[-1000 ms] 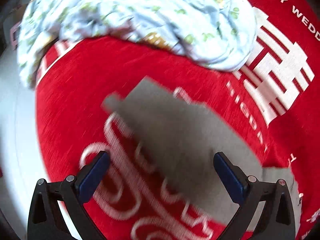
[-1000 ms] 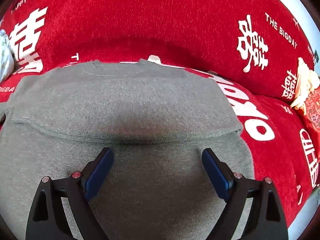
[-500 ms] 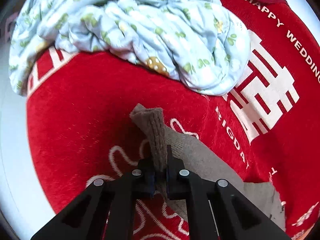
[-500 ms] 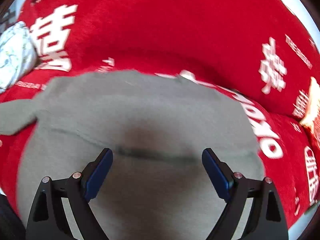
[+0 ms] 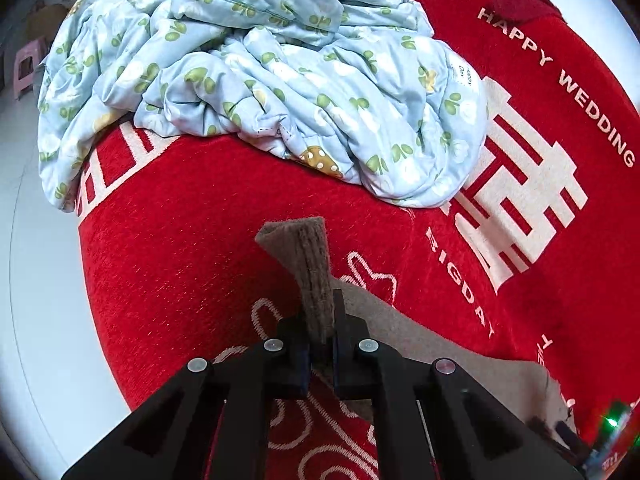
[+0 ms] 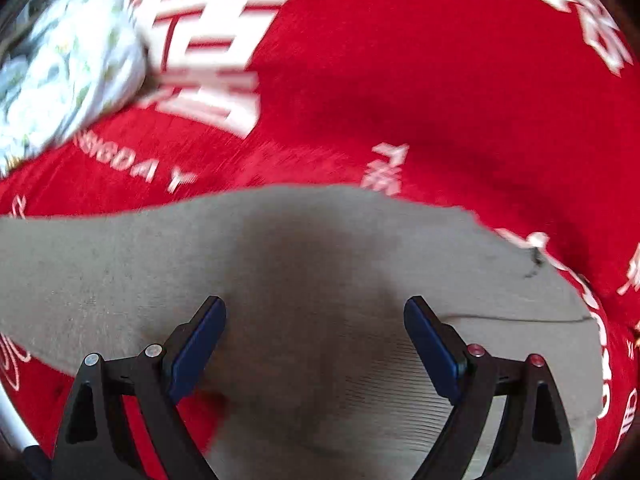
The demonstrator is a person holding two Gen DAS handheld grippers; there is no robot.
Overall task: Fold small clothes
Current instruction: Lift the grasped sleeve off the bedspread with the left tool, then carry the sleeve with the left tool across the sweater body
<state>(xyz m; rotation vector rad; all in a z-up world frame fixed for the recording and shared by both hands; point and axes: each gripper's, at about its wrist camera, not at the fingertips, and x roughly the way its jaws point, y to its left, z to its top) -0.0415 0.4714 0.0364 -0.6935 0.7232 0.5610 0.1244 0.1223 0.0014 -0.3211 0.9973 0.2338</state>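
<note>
A small grey knit sweater (image 6: 320, 264) lies spread on a red cloth with white lettering (image 6: 400, 80). My left gripper (image 5: 320, 340) is shut on the ribbed cuff of the sweater's sleeve (image 5: 308, 256), which stands up from the jaws; the rest of the sleeve (image 5: 440, 352) trails to the right over the red cloth (image 5: 180, 240). My right gripper (image 6: 316, 340) is open and empty, low over the sweater's body, its blue pads (image 6: 200, 344) apart. The right wrist view is blurred by motion.
A crumpled pale blue quilt with green leaf print (image 5: 260, 80) lies at the far side of the red cloth; it also shows at the upper left in the right wrist view (image 6: 60, 80). White floor (image 5: 32, 280) lies beyond the cloth's left edge. A pink stool (image 5: 26, 64) stands far left.
My left gripper closed on the sleeve cuff and lifted it slightly. My right gripper, still open, swung left across the sweater's body.
</note>
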